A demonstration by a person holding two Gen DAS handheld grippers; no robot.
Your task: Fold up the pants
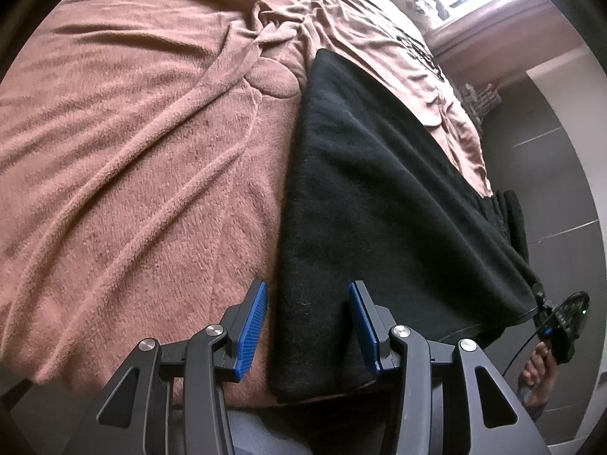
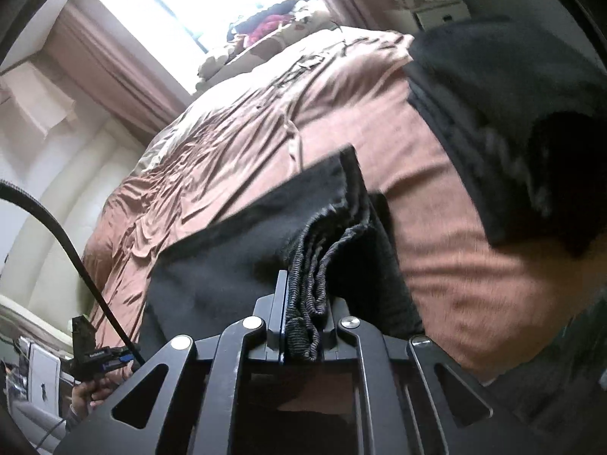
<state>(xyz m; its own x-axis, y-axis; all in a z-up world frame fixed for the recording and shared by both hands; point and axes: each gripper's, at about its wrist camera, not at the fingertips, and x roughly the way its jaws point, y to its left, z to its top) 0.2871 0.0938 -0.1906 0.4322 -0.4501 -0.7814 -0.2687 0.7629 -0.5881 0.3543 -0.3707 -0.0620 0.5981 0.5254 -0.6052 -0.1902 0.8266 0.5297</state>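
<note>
Here the black pants (image 1: 379,189), of a soft, matte knit, are spread flat in a long tapering shape on the bed (image 1: 132,151), which is covered by a wrinkled, fuzzy brown blanket. The left tongs (image 1: 307,326) are held apart, their ribbed blue pads (image 1: 252,326) poised over a folded corner of the cloth without pressing it. The right tongs (image 2: 299,326) are clamped on the ribbed, gathered waistband (image 2: 307,303), which is bunched into ridged folds.

light: daylight, window (image 2: 197,3) blown out | blur: right view's right side | edges: fisheye-dark
</note>
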